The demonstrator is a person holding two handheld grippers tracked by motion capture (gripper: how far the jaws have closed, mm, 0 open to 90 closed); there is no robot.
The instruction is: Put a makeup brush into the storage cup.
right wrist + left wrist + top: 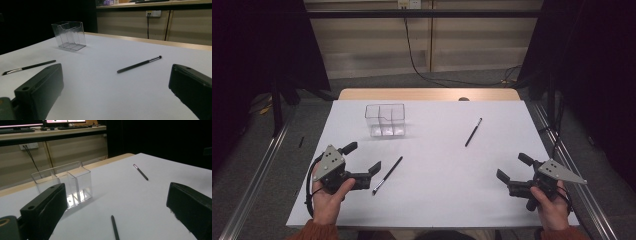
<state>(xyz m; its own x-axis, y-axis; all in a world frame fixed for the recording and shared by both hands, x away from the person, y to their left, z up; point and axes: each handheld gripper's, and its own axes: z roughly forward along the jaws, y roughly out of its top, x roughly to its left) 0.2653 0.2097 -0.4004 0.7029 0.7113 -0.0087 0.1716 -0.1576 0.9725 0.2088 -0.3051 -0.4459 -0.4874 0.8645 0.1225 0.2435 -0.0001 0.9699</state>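
A clear plastic box with dividers [385,120] [65,184] [69,35] stands upright at the back left of the white table. One thin black pen [387,175] [115,227] [28,67] lies left of centre, just right of my left gripper [365,156]. A second black pen [473,132] [140,172] [139,64] lies at the right of centre, farther back. My left gripper is open with nothing between its jaws. My right gripper [513,167] rests near the front right edge, open and holding nothing.
The white table surface [437,150] has a wooden strip [427,94] along its far edge. Metal rails [257,165] run along the floor on both sides. A black cable [412,55] hangs down the back wall.
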